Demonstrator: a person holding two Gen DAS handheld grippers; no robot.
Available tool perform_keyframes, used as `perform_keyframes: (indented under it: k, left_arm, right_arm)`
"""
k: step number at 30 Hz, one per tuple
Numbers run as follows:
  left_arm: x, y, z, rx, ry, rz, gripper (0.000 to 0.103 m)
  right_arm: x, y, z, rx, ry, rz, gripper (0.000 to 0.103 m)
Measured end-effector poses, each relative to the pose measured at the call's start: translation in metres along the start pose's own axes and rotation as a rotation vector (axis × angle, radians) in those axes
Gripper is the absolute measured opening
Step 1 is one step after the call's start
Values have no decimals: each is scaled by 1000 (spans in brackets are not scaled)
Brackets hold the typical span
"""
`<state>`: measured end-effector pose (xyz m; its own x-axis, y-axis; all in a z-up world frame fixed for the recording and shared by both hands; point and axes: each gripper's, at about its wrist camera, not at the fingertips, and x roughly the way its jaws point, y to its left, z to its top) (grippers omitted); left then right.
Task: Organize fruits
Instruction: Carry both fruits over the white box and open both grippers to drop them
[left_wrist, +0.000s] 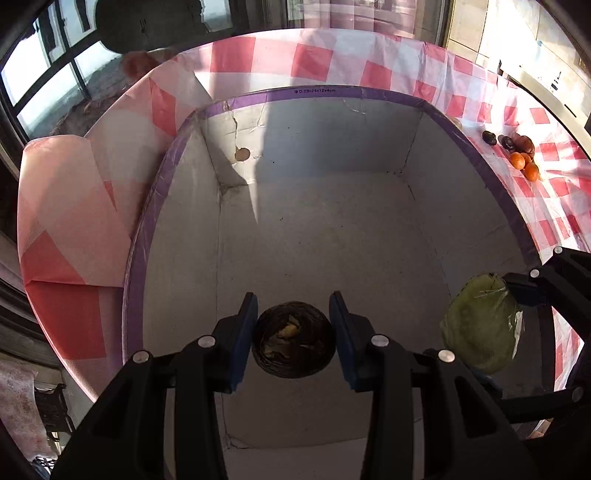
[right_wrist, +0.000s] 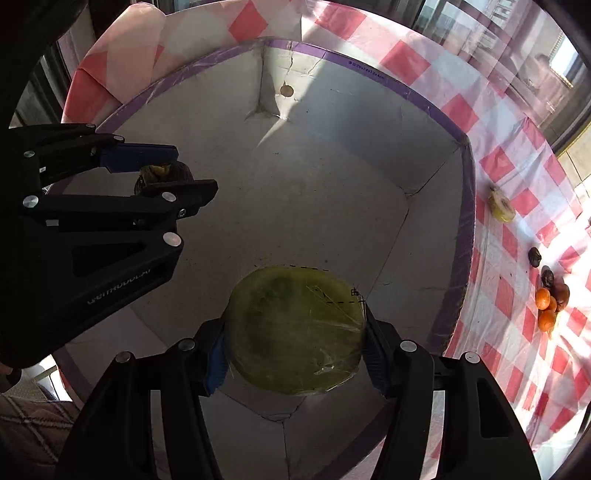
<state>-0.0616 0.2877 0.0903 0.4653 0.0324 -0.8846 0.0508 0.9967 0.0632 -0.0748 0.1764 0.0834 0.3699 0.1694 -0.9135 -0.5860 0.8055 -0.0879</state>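
Both grippers hang over a white cardboard box (left_wrist: 332, 229) with a purple rim (right_wrist: 467, 206). My left gripper (left_wrist: 293, 334) is shut on a dark round wrinkled fruit (left_wrist: 293, 339), which looks split, with yellow flesh showing. The right wrist view has the same left gripper (right_wrist: 173, 177) at the left, holding the dark fruit (right_wrist: 164, 173). My right gripper (right_wrist: 295, 332) is shut on a large green fruit piece (right_wrist: 295, 328) wrapped in clear film. The left wrist view shows that green piece (left_wrist: 480, 325) at the right, above the box's near right corner.
A red-and-white checked cloth (left_wrist: 332, 62) covers the table. To the right of the box lie small oranges (right_wrist: 546, 308), dark round fruits (right_wrist: 546, 277) and a pale cut fruit (right_wrist: 501, 208). Those oranges (left_wrist: 524, 166) also show far right in the left view. Windows stand beyond the table.
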Motion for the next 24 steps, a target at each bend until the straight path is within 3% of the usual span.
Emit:
perform_keyframes:
  k: [3,8,10,13,20,24]
  left_arm:
    - [8,2,-4,-7,42,5,40]
    - [11,-5,-4,3,67,9,44]
    - [11,-5,-5,-3,65,13,59]
    - [9,-7,-5,-7,54,19,72]
    - [8,-9,-6,-7,52,23,76]
    - [6,-6,-6,-11,43,-23,78]
  right_arm:
    - [9,10,-2,-49,22,-62,60]
    - [10,13,-2,-44,40,-74,63]
    - [10,13,-2,-47,42,-75,71]
    - [9,11,-4,-47,37,-71,81]
    - [9,15,-7,-41,17,-82,87]
    - [4,19,-6,-64,59,-86,86]
